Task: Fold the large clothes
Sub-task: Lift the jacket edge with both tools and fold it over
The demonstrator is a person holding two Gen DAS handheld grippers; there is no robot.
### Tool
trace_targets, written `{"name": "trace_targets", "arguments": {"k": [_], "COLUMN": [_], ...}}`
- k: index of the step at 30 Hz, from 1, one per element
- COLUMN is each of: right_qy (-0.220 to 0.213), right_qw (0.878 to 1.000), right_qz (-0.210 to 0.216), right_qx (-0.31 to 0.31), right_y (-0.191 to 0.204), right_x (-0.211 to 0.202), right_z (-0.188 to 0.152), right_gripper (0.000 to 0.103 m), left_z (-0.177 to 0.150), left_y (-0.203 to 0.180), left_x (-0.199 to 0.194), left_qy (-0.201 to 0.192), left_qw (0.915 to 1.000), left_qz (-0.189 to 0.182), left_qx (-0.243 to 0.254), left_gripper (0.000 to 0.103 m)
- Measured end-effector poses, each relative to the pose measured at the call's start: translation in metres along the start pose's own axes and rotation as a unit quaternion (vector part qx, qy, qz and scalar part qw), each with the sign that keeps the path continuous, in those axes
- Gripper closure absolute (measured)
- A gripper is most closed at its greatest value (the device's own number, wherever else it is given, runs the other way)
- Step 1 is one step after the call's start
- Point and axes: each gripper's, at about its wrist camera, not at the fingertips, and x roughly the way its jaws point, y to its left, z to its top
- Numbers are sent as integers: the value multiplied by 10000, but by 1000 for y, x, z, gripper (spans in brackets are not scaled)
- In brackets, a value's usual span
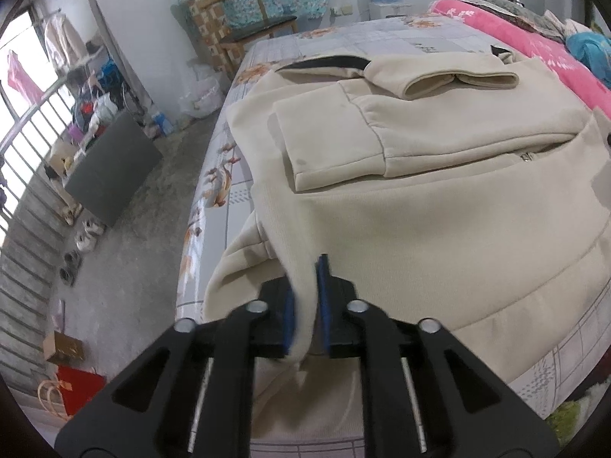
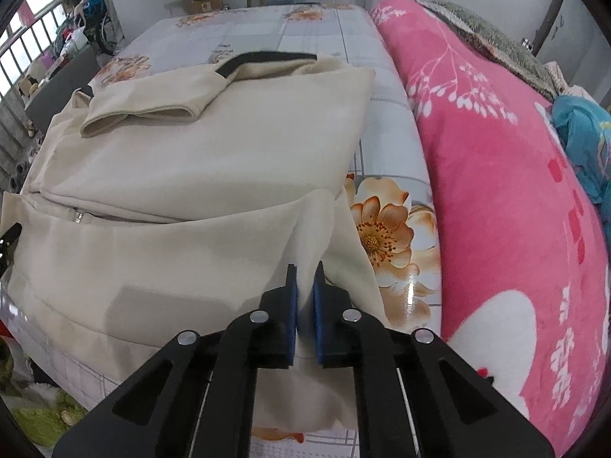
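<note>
Cream jacket (image 1: pixel 439 206) lies on the floral bed sheet (image 2: pixel 324 30), sleeves folded across it; left gripper (image 1: pixel 305 305) pinches its near hem corner – right gripper (image 2: pixel 304 313) clamps the opposite corner, beside the pink blanket (image 2: pixel 496 191)

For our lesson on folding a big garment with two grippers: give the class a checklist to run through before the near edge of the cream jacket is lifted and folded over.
1. Left gripper shut on the jacket near hem: ok.
2. Right gripper shut on the jacket's other near corner: ok.
3. Both sleeves already folded in on top: ok.
4. Bed sheet beyond the jacket bare: ok.
5. Pink blanket apart from the jacket: ok.
6. Both grips equally deep: cannot tell.
</note>
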Motion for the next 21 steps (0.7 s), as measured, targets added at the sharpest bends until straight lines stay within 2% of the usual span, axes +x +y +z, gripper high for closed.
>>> {"name": "trace_targets", "arguments": {"k": [5, 8, 13, 17, 21], "right_qy": [-337, -719, -1320, -1703, -2117], "right_qw": [9993, 9971, 9901, 9836, 9759], "right_qz": [-155, -257, -274, -238, -319], "right_qx": [5, 69, 394, 545, 416], "right_y": [3, 7, 5, 3, 4], "right_x": [-27, -56, -99, -127, -147], "right_z": [-7, -16, -28, -25, -3], "right_gripper": [97, 97, 97, 97, 98], "left_z": [-7, -14, -21, -11, 16], "left_y": [12, 24, 39, 53, 69], "left_x": [-27, -50, -96, -125, -135], "left_qy": [-433, -684, -1279, -1663, -1992], "left_qw": [9987, 9959, 9873, 9778, 9694], "left_qz": [-173, -408, -798, -1099, -1232], "left_qx": [-199, -419, -505, -652, -738], "left_gripper": [98, 99, 99, 99, 99]}}
